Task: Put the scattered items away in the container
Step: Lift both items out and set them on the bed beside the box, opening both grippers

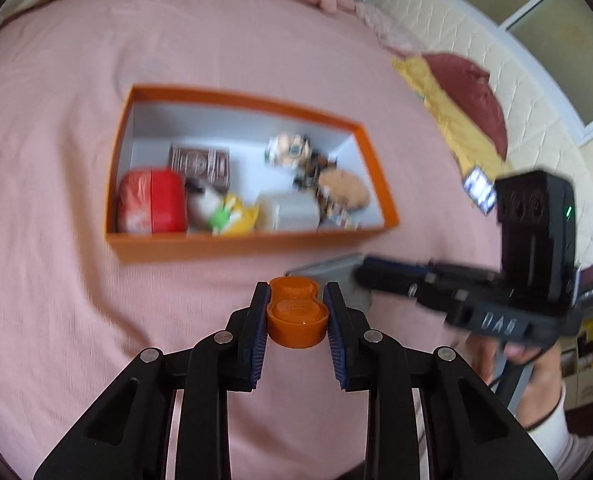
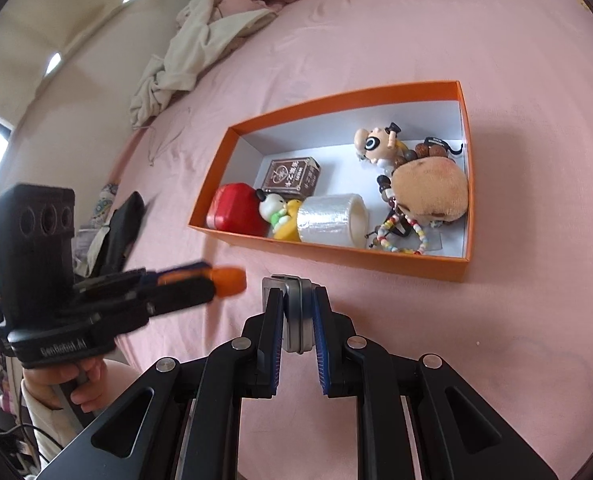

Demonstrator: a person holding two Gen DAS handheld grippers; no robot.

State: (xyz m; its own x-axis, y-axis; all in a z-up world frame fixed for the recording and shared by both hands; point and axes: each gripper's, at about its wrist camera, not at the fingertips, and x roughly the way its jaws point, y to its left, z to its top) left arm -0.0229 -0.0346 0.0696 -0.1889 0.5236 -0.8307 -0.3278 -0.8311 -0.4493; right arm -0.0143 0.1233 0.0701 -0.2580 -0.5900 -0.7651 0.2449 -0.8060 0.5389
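My left gripper (image 1: 296, 300) is shut on an orange peanut-shaped case (image 1: 296, 316), held above the pink bedsheet in front of the orange box (image 1: 240, 246). My right gripper (image 2: 298, 304) is shut on a flat silver tin (image 2: 294, 316), held on edge near the box's (image 2: 336, 254) front wall. In the left wrist view the right gripper (image 1: 360, 276) holds the tin (image 1: 328, 270) just right of my left fingers. In the right wrist view the left gripper (image 2: 220, 276) with the orange case (image 2: 229, 280) is at left. The box holds several items.
In the box: a red case (image 2: 236, 208), a card pack (image 2: 292, 176), a tape roll (image 2: 332, 220), figurines (image 2: 376, 144), a plush (image 2: 430, 192), bead bracelets (image 2: 400, 236). Crumpled bedding (image 2: 200, 44) lies at the back. A phone (image 1: 479, 190) and pillows (image 1: 468, 100) lie at right.
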